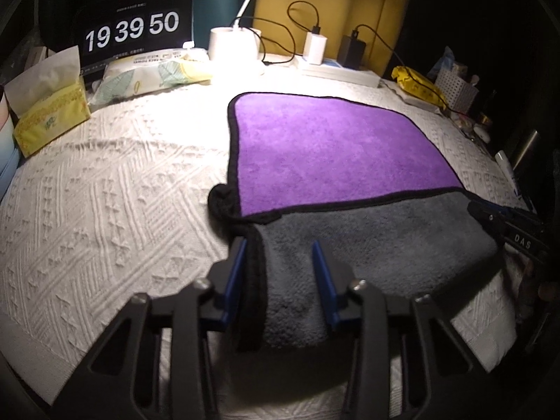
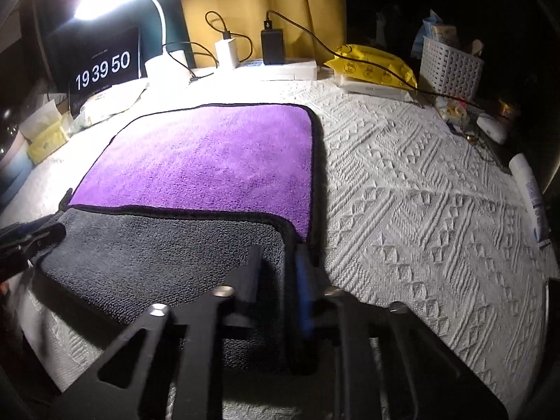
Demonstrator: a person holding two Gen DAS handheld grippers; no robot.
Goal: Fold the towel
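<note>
**Two corners held, fold half made**

Both near corners of the towel (image 1: 343, 147) sit between our fingers. The left gripper (image 1: 280, 259) has its blue pads wide apart, straddling the black-bound left corner, whose grey underside already lies turned over the purple face just ahead. The right gripper (image 2: 280, 262) stands narrower around the right corner; in the dark we cannot tell whether it truly pinches the cloth.

To fold well, we judge that both sides should clamp the hem firmly, lift together, carry the grey flap straight ahead, and land edge on edge without dragging the tablecloth (image 1: 115, 189) underneath.

Ahead and to the left, a clock screen (image 1: 133, 29) reads 19 39 50. The other gripper's arm shows letters that seem to read "DAS".
</note>
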